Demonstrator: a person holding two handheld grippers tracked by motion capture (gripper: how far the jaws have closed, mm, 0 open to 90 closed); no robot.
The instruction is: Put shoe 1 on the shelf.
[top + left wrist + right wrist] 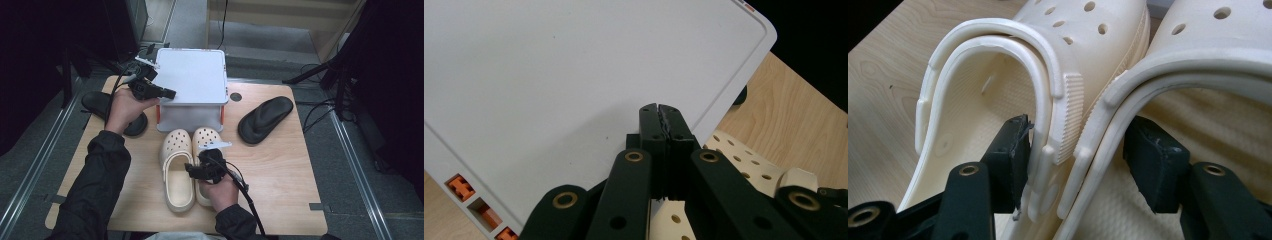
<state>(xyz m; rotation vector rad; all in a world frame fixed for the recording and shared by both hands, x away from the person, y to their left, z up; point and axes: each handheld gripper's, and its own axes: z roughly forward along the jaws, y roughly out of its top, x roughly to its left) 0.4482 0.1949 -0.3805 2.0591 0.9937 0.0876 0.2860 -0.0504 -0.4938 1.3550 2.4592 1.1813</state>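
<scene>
Two jobs: you prop the lid, you gather the clogs.
Storage box lid (192, 75): raised by your left gripper (659, 112), jaws together.
Cream clogs (186, 165): on table (285, 165) before the box, not yet in.
Right gripper (1075, 150): straddles both inner walls, jaws apart, pads not yet squeezing them.

Pair of cream perforated foam clogs: left clog (178, 170) and right clog (205, 145) lie side by side on the light wooden tabletop, soles down, toes toward the white box. Inner side walls touch. Heel straps are folded forward over the vamps. Round vent holes cover both uppers.
</scene>
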